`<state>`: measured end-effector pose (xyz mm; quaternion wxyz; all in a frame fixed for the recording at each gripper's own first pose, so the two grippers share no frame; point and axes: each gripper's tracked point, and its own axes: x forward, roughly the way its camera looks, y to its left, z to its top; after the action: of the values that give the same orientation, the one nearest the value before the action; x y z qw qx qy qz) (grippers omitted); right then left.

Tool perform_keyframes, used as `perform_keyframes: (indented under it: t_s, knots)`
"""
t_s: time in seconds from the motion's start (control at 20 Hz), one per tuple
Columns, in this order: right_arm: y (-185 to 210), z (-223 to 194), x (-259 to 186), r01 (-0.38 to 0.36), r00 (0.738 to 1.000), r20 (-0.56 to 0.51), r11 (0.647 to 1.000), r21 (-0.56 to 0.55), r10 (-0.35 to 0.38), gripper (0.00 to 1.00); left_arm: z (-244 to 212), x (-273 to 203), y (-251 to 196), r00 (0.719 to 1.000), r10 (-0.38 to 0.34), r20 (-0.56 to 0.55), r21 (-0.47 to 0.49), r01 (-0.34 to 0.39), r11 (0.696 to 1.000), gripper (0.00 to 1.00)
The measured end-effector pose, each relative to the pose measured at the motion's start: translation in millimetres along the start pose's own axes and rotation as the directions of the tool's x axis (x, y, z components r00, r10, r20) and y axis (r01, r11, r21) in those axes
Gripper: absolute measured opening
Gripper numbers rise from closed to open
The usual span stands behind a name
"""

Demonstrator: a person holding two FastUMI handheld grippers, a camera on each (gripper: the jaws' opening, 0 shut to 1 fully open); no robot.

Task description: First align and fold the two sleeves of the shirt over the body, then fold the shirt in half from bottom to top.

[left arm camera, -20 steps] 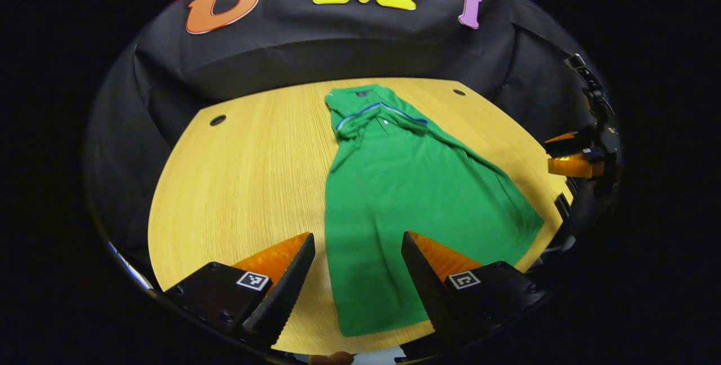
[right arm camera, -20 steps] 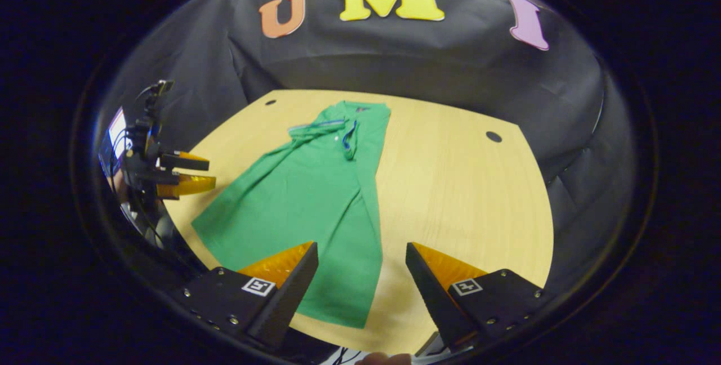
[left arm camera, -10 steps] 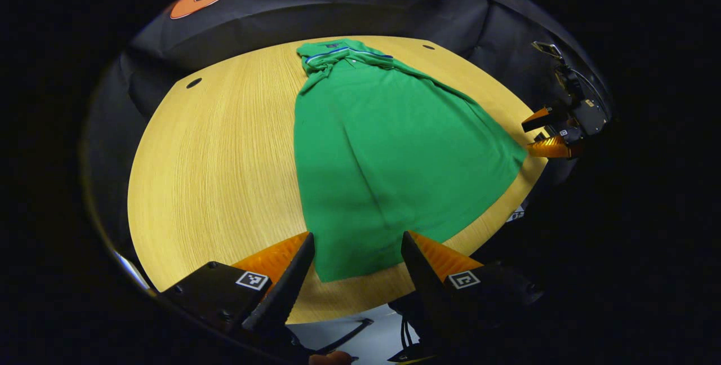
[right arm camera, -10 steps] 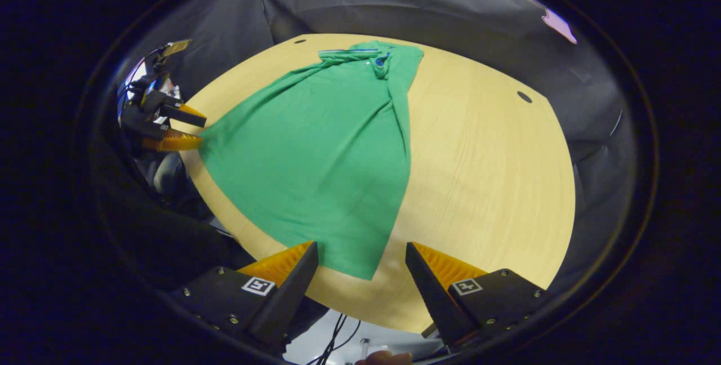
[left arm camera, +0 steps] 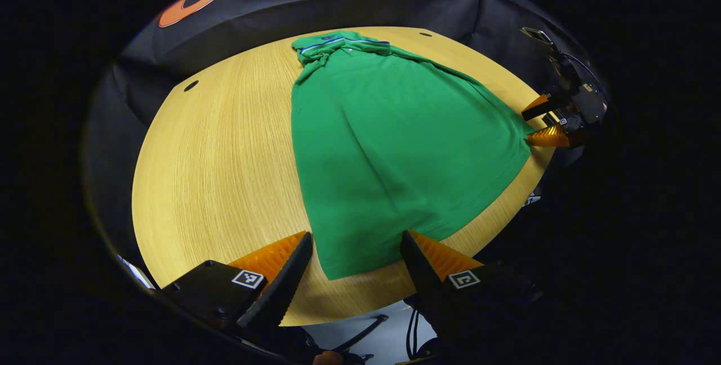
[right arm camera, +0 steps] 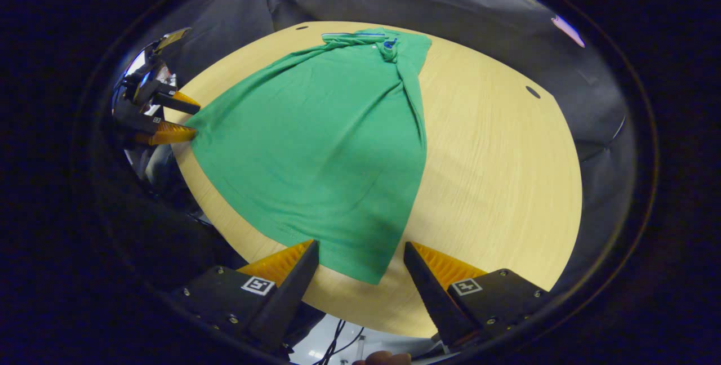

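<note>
I see the green shirt [left arm camera: 388, 145] flat on the wooden table [left arm camera: 214, 173], collar far. My left gripper [left arm camera: 356, 252] and right gripper [right arm camera: 360, 261] both gape over its hem corners. No legible label.

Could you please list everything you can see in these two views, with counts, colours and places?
shirt: one, green with a blue-striped collar, lying flat on the table, collar at the far side, hem at the near edge, sleeves already folded in.
table: one, light wood, rounded, under the shirt.
holes in the table: two seen in the left gripper view, dark, near the far corners.
cables: a few, dark, below the near table edge.
left claw: one, open, its fingers either side of the hem's left corner.
right claw: one, open, its fingers either side of the hem's right corner.
</note>
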<state>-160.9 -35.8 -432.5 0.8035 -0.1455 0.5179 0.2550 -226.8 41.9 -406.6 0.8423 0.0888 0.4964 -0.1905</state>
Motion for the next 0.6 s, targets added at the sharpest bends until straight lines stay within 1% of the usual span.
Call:
perform_keyframes:
  t_s: [0.05, 0.1, 0.15, 0.2, 0.25, 0.3, 0.35, 0.4, 0.45, 0.5, 0.6]
  knots:
    - [2.4, 0.7, 0.5, 0.003, 1.000, 0.001, 1.000, -0.006, -0.003, 1.00, 1.7, 3.3, -0.1, 1.000, 0.007, 0.019, -0.007, -0.007, 1.000, 1.00]
    - [6.1, 4.4, 0.6, -0.006, 1.000, 0.004, 1.000, -0.019, 0.006, 0.99, 3.0, 4.2, -2.7, 0.999, 0.014, 0.032, -0.012, -0.014, 1.000, 1.00]
    - [9.6, 8.5, 2.4, -0.008, 1.000, 0.023, 0.999, -0.034, 0.009, 0.68, 7.8, 5.8, -10.2, 0.999, 0.004, 0.044, -0.017, -0.003, 1.000, 1.00]
    - [10.1, 11.2, 3.2, 0.015, 0.999, 0.039, 0.999, -0.042, -0.013, 0.37, 9.6, 7.4, -15.3, 0.998, 0.020, 0.056, -0.020, -0.019, 1.000, 0.71]
    - [10.2, 10.9, 1.1, 0.023, 0.999, 0.034, 0.998, -0.058, -0.021, 0.06, 12.3, 11.0, -19.5, 0.998, 0.029, 0.060, -0.021, -0.028, 0.999, 0.43]
    - [10.1, 13.8, 1.6, 0.010, 0.999, 0.038, 0.998, -0.057, -0.008, 0.06, 14.1, 10.5, -19.8, 0.998, 0.024, 0.060, -0.023, -0.022, 0.999, 0.14]
    - [10.0, 12.0, 0.5, -0.007, 1.000, 0.024, 1.000, -0.020, 0.007, 0.01, 16.4, 13.1, -23.4, 0.998, -0.015, 0.057, -0.067, 0.018, 0.998, 0.10]
    - [11.2, 13.7, -1.3, -0.030, 0.999, 0.023, 0.999, 0.035, 0.029, 0.01, 16.3, 9.3, -30.4, 0.996, -0.067, 0.058, -0.128, 0.074, 0.989, 0.06]
    - [11.3, 14.6, -0.4, -0.050, 0.999, 0.021, 0.995, 0.085, 0.048, 0.01, 17.5, 7.2, -31.2, 0.994, -0.093, 0.063, -0.178, 0.103, 0.979, 0.05]
    - [8.5, 18.3, -2.0, -0.055, 0.998, 0.029, 0.992, 0.115, 0.052, 0.01, 20.6, 3.3, -27.7, 0.993, -0.096, 0.072, -0.208, 0.109, 0.972, 0.04]
    - [6.7, 25.0, -8.8, -0.061, 0.997, 0.051, 0.990, 0.129, 0.055, 0.01, 29.1, -6.6, -19.6, 0.991, -0.094, 0.091, -0.227, 0.112, 0.967, 0.04]
